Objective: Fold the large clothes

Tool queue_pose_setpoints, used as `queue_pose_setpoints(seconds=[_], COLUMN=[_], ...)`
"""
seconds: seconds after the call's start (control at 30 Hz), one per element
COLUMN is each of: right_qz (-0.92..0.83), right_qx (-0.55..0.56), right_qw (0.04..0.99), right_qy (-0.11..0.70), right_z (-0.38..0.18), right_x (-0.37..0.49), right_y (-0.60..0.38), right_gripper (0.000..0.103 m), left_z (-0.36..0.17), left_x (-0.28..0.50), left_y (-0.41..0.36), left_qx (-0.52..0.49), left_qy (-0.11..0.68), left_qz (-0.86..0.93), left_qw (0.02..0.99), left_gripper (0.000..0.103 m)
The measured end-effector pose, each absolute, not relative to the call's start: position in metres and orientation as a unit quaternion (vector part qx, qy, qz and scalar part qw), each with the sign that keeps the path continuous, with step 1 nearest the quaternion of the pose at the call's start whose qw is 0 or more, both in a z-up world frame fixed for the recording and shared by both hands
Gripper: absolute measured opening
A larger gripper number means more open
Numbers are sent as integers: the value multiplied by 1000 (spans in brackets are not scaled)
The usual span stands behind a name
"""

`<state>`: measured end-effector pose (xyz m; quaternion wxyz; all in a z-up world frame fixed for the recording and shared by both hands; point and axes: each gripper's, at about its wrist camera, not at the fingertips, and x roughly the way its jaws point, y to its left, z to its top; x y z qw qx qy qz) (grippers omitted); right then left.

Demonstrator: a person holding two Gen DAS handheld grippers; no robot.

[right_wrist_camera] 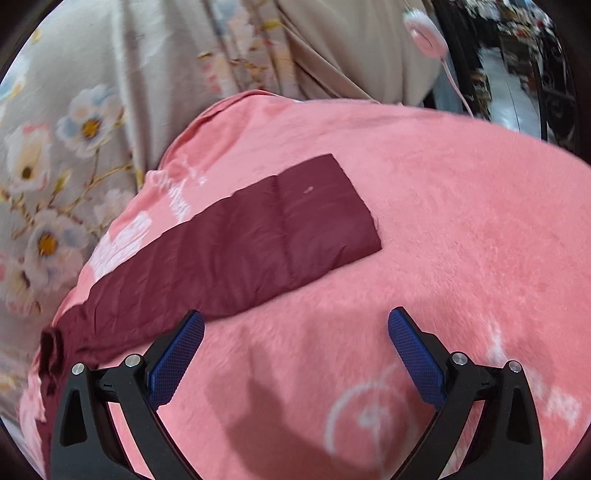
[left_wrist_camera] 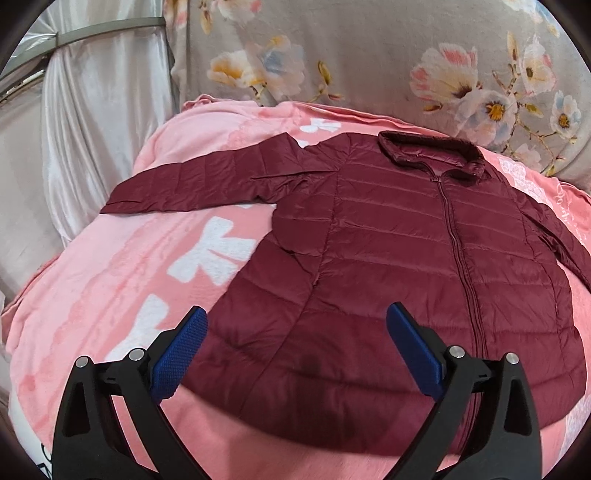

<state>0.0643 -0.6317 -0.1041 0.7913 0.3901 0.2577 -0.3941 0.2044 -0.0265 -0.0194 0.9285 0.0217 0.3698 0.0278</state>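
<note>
A maroon quilted puffer jacket [left_wrist_camera: 388, 258] lies flat and zipped, collar [left_wrist_camera: 432, 151] away from me, on a pink blanket [left_wrist_camera: 122, 280]. Its one sleeve [left_wrist_camera: 192, 181] stretches out to the left. My left gripper [left_wrist_camera: 295, 325] is open and empty, hovering over the jacket's bottom hem. In the right wrist view the other sleeve [right_wrist_camera: 258, 236] lies straight across the blanket [right_wrist_camera: 461, 240], cuff toward the upper right. My right gripper [right_wrist_camera: 295, 328] is open and empty, just above the blanket beside the sleeve's lower edge.
A grey floral bedsheet [left_wrist_camera: 369, 55] lies beyond the blanket. A shiny white curtain [left_wrist_camera: 92, 129] hangs at the left. A pink round device with a cord [right_wrist_camera: 424, 29] and dark shelving [right_wrist_camera: 517, 55] are at the right wrist view's top right.
</note>
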Motion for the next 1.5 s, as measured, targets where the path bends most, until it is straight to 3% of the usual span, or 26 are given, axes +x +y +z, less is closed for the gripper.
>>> queue_pose_setpoints(seconds=[0.1,0.17,0.27,0.33,0.43,0.67,0.83,1.0,1.2,1.5], right_qz=[-403,-404,-401,-399,-388,-308,-179,-43,101,178], right_qx=[391,389,395,394,397,351,300,265,225,179], right_qw=[790,791,788,789,794,862,920,943,935,900], right_qy=[245,246,249,251,247,199,180,199,253,356], right_z=[-104,-102,-102,-101,-97,-35,25,50,34,-41], right_x=[69,77,89,97,110,161,225,288,350,396], right_y=[-641,-647,-655,-659,-660,-611,-525,-424,-296,-170], right_gripper=[97,89,65,38,12,7,7,7,7,10], left_z=[-25,-27,-30,-31,-32,-27,-19,-14,-13,-27], left_x=[215,219,226,229,234,244,246,248,250,256], left_y=[-33,-34,-36,-36,-33,-23,-15,-2,29,71], left_qx=[25,22,15,11,2,-15,-23,-36,-60,-80], left_qy=[373,374,375,375,376,373,362,357,357,371], left_qz=[30,29,27,26,27,28,30,31,46,61], left_qw=[927,927,927,927,926,927,931,933,931,923], left_gripper=[95,95,95,95,95,95,95,95,95,95])
